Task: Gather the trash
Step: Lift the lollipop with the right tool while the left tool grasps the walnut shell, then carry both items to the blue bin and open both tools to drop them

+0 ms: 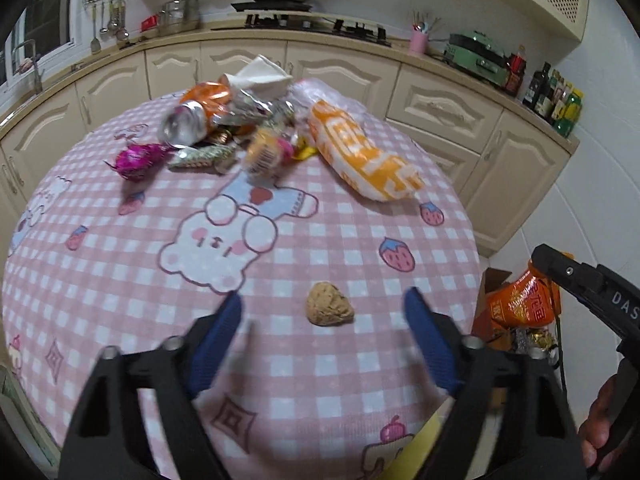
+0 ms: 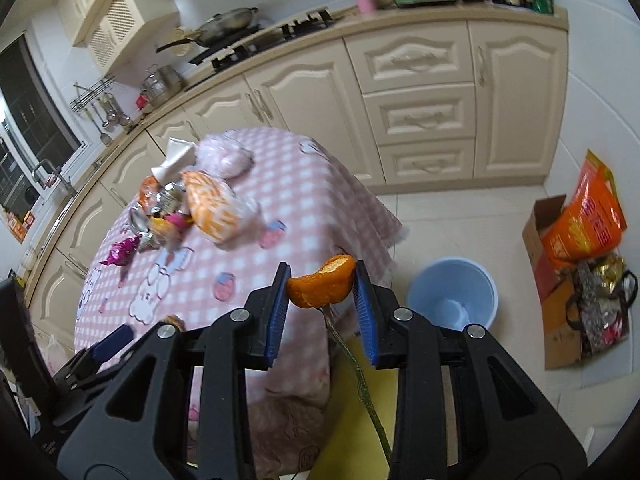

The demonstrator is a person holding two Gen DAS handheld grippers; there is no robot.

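My left gripper (image 1: pixel 324 316) is open over the pink checked table (image 1: pixel 120 280), and a walnut shell (image 1: pixel 330 305) lies between its fingertips. A pile of trash lies at the far side: a crushed can (image 1: pixel 192 118), a purple candy wrapper (image 1: pixel 136 159), an orange and white snack bag (image 1: pixel 362 152) and a white tissue (image 1: pixel 260 74). My right gripper (image 2: pixel 322 286) is shut on an orange peel (image 2: pixel 322 286) and holds it beyond the table's edge. A light blue bin (image 2: pixel 452 294) stands on the floor to its right.
A cardboard box (image 2: pixel 548 248) with orange bags and foil wrappers stands on the floor at the right. Cream kitchen cabinets (image 2: pixel 420 116) curve behind the table. A yellow surface (image 2: pixel 356 412) lies below my right gripper.
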